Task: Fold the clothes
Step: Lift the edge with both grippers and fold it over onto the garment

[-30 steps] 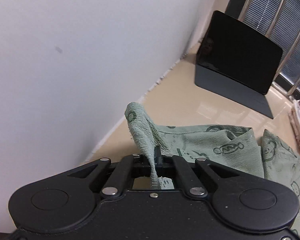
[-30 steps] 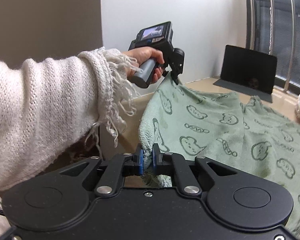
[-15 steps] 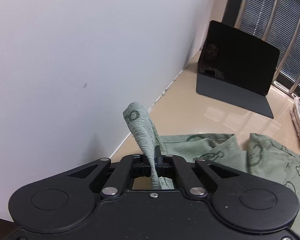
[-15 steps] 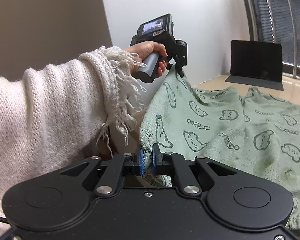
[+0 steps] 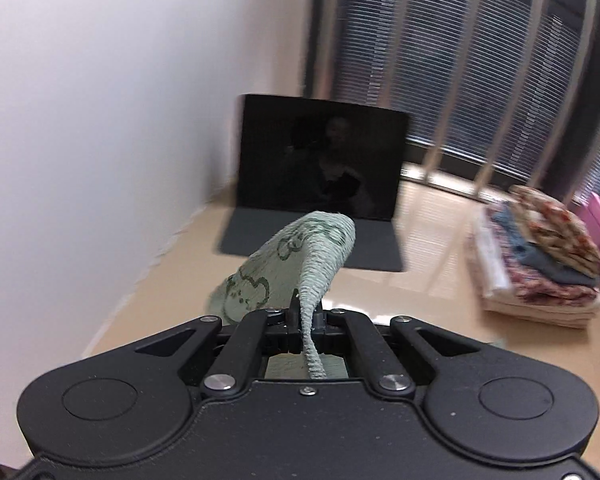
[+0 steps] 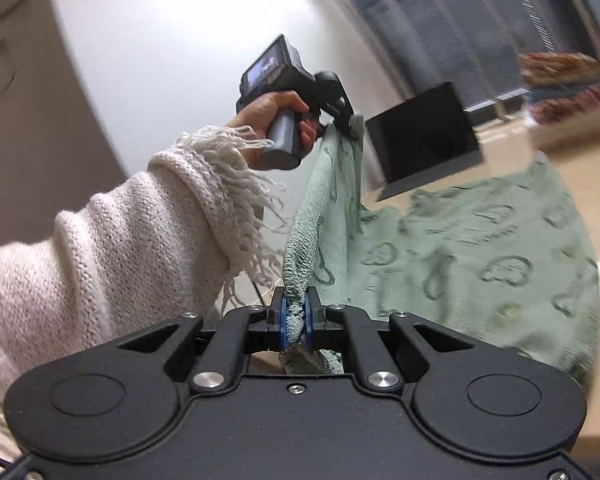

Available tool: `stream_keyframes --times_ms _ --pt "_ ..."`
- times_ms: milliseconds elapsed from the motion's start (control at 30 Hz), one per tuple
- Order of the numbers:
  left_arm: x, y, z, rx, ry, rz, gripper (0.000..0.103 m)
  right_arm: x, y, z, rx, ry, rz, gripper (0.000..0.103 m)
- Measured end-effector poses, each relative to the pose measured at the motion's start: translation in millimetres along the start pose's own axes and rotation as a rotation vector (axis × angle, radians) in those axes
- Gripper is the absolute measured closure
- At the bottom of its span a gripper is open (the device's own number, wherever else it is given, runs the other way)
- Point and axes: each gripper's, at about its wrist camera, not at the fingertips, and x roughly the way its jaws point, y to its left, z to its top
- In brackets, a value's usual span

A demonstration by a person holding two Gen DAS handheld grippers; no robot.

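Observation:
A green garment with a dark bear print (image 6: 472,256) lies partly on the beige table. My right gripper (image 6: 295,322) is shut on one edge of it, pinched between the blue pads. My left gripper (image 5: 303,316) is shut on another corner (image 5: 300,260), which stands up over its jaws. In the right wrist view the left gripper (image 6: 346,122) is held high to the left, and the cloth edge stretches taut between the two grippers. The rest of the garment hangs down to the table.
A black tablet in a keyboard case (image 5: 320,176) stands at the far end of the table (image 5: 428,240) by the white wall. A stack of folded clothes (image 5: 540,260) sits at the right. Window bars and blinds are behind.
Both grippers have lifted and swung toward the far end of the table, pulling the garment's edge up off the surface. Both grips have held. The views are motion-blurred.

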Motion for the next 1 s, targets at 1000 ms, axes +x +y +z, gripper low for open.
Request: stream_keyframes --times_ms 1000 --pt "154 -235 -94 0.263 0.190 0.101 0.102 -47 -155 -50 0.620 -0.078 -0.153 0.095"
